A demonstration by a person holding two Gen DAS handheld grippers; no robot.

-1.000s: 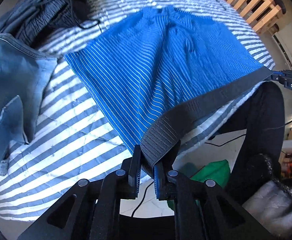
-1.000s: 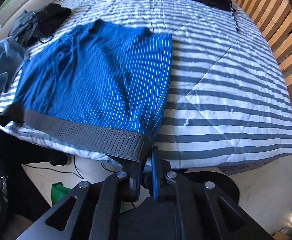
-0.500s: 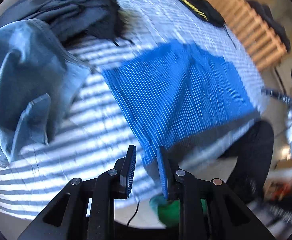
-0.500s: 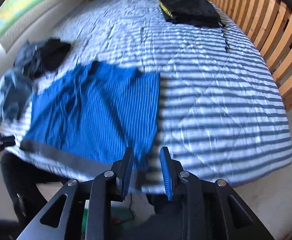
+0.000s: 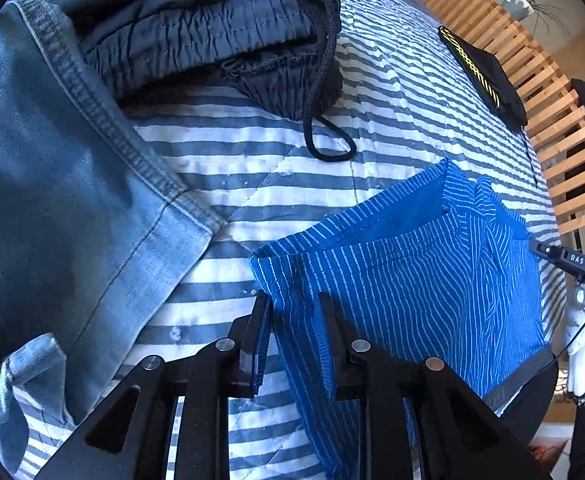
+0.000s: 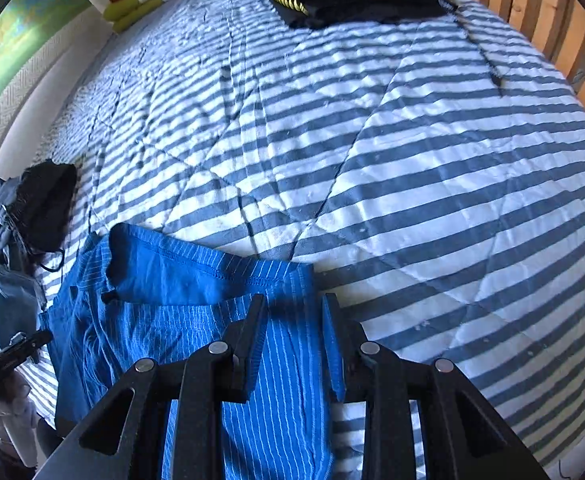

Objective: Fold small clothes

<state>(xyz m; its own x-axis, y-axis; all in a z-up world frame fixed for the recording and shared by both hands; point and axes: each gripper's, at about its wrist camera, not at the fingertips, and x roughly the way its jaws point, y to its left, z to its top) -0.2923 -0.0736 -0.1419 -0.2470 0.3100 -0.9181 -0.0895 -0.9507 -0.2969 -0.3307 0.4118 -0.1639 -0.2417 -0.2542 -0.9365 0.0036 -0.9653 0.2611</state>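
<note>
blue pinstriped shorts [image 5: 412, 280], grey-white striped quilt [image 6: 412, 160]

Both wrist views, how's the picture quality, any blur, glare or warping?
Left wrist view: sharp, strong fisheye bending of the wooden slats, denim shaded. Right wrist view: sharp, bright sun on the striped quilt, stripes curved by the lens, the tool shadowing the blue shorts.

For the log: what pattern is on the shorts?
Blue shorts with thin white stripes; right wrist view.
</note>
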